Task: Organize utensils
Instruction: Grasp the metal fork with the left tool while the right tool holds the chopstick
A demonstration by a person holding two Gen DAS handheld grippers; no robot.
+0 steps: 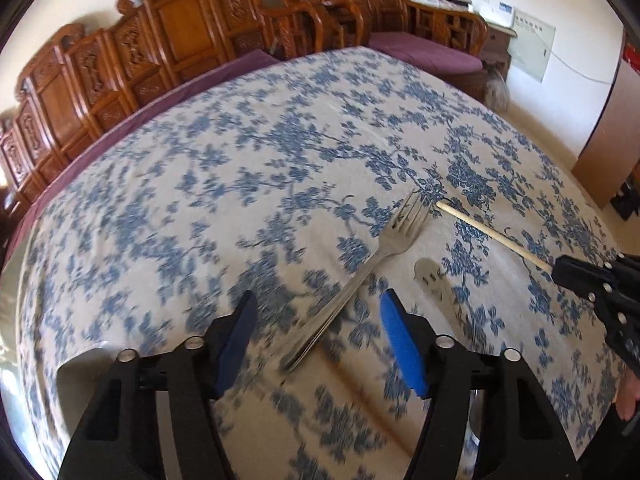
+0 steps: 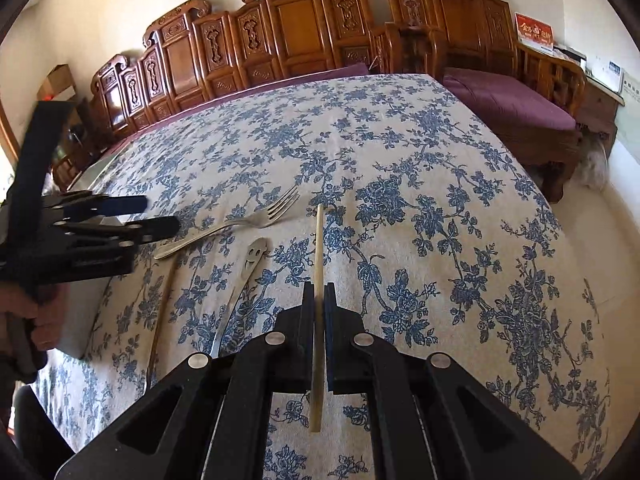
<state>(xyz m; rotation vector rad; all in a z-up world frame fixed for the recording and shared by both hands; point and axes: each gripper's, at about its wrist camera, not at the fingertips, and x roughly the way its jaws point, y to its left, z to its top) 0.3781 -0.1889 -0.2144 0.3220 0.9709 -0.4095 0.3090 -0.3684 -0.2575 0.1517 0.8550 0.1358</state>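
Note:
A steel fork (image 1: 360, 276) lies on the blue-flowered tablecloth (image 1: 224, 168); it also shows in the right wrist view (image 2: 232, 226). My left gripper (image 1: 316, 312) is open, its jaws either side of the fork's handle, just above it. A steel utensil with a smiley face cut-out (image 2: 250, 264) lies beside the fork, also seen in the left wrist view (image 1: 432, 276). My right gripper (image 2: 319, 296) is shut on a pale wooden chopstick (image 2: 318, 248), held above the cloth; it shows in the left wrist view (image 1: 496, 236). A second chopstick (image 2: 160, 312) lies to the left.
Carved wooden chairs (image 2: 280, 32) and a bench with a purple cushion (image 2: 508, 100) stand behind the table. The table edge drops to the floor at the right (image 2: 600, 216).

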